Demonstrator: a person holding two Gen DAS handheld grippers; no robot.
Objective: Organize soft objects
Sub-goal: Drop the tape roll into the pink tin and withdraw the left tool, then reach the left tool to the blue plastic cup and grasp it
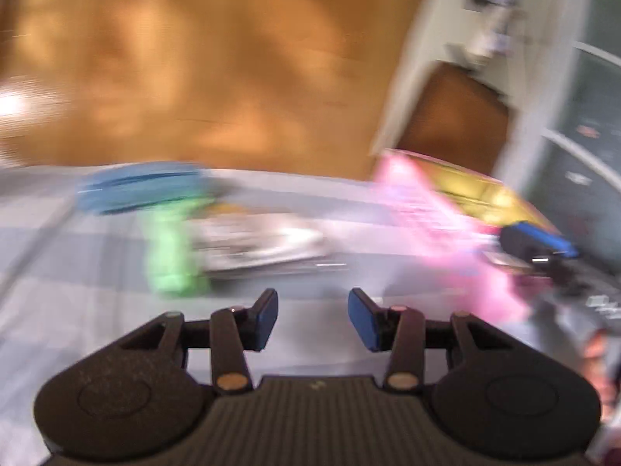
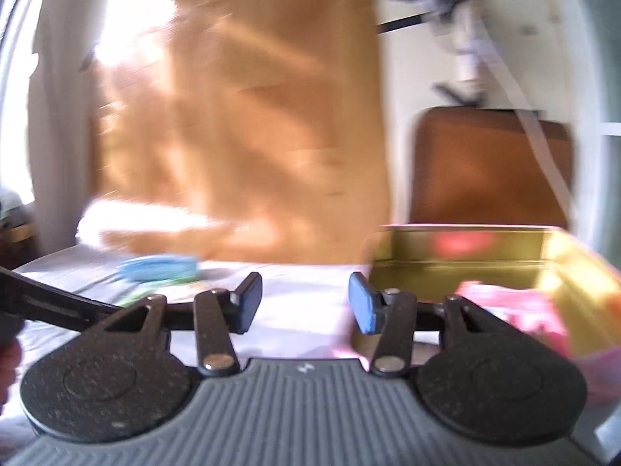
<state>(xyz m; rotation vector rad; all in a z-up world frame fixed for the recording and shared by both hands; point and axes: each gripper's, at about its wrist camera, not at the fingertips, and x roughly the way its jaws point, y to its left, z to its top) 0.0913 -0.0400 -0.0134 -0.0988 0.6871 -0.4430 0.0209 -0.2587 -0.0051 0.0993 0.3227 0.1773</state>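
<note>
Both views are motion-blurred. In the left wrist view my left gripper [image 1: 313,318] is open and empty above the pale bed sheet [image 1: 58,291]. Ahead lie a blue soft item [image 1: 132,190], a green soft item [image 1: 170,252] and a white-grey item [image 1: 264,240]. A pink soft item [image 1: 446,233] hangs over the yellow box [image 1: 481,194] at the right, with the other gripper [image 1: 543,252] beside it. In the right wrist view my right gripper [image 2: 304,303] is open and empty. The yellow box [image 2: 465,248] holds the pink item [image 2: 516,310]. The blue item [image 2: 159,268] lies at the left.
A large brown cardboard sheet [image 2: 240,124] leans against the wall behind the bed. A brown headboard or chair back [image 2: 493,171] stands behind the box. The left gripper's dark body [image 2: 46,303] reaches in from the left. Shelving [image 1: 582,136] is at the right.
</note>
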